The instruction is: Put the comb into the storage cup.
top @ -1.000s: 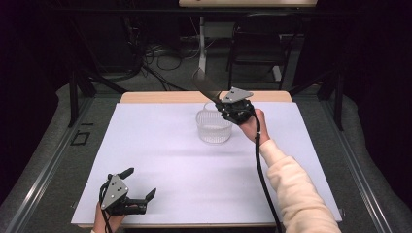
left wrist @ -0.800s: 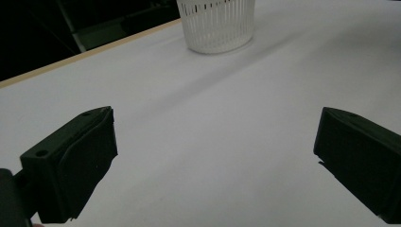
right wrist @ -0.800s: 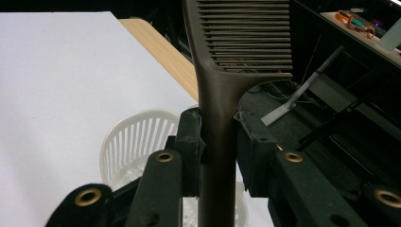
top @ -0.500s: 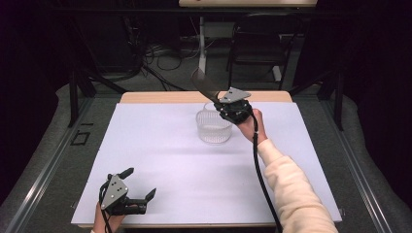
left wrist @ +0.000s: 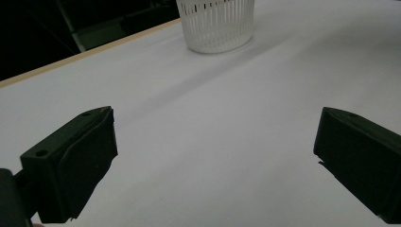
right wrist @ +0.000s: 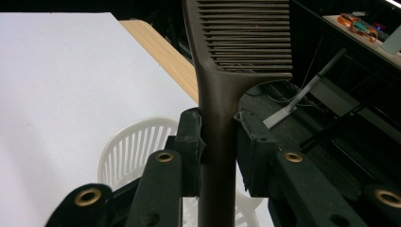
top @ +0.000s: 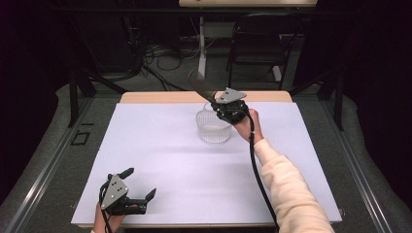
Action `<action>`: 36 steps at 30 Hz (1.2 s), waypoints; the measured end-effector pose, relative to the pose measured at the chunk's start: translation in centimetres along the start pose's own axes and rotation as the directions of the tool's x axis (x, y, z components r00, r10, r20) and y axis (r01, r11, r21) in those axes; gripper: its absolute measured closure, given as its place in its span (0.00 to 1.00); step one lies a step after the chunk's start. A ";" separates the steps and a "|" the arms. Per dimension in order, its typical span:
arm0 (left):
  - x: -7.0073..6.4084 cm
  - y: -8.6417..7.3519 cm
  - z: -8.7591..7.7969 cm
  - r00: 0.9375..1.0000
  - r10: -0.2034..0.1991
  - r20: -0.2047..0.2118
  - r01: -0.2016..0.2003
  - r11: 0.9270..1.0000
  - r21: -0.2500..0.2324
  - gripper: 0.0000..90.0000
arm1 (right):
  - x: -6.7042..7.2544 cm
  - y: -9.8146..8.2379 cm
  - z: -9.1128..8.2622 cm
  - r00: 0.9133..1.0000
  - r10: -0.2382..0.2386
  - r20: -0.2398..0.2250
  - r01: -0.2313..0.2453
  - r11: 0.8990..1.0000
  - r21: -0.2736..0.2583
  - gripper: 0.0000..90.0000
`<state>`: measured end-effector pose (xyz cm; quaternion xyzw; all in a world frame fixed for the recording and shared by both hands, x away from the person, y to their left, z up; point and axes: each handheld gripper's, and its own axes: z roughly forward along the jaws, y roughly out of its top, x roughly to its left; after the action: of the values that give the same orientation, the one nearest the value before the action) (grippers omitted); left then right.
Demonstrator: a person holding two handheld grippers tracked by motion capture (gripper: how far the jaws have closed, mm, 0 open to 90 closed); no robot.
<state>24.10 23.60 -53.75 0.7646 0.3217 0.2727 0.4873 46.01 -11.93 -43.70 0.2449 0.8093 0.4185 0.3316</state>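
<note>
Comb (right wrist: 243, 35) teeth above basket (right wrist: 130, 146)

From my feed I see a white sheet (top: 170, 160) covering a wooden table (top: 160, 97), grey floor (top: 43, 160) around it, a dark chair (top: 257, 43) and tangled cables (top: 150, 53) behind.

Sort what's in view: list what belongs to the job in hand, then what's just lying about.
In the job:
- comb, clamped in the right tongs
- white basket, just below them

Lying about:
- left tongs, open and idle
- chair behind the table
- floor cables
</note>
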 end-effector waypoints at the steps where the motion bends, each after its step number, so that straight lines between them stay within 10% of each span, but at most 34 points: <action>1: 0.0 0.0 0.0 1.000 0.000 0.000 0.000 1.000 0.000 0.00 | 0.0 0.0 0.1 1.000 0.004 0.002 -0.004 1.000 0.001 0.81; 36: 0.0 0.0 -0.1 1.000 0.005 -0.001 -0.005 1.000 0.000 0.00 | 0.5 -0.9 1.7 0.998 -0.046 -0.038 0.044 0.998 -0.038 0.81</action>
<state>24.07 23.66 -53.72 0.7655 0.3200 0.2741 0.4864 46.83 -11.24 -45.32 0.2123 0.8128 0.4306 0.3298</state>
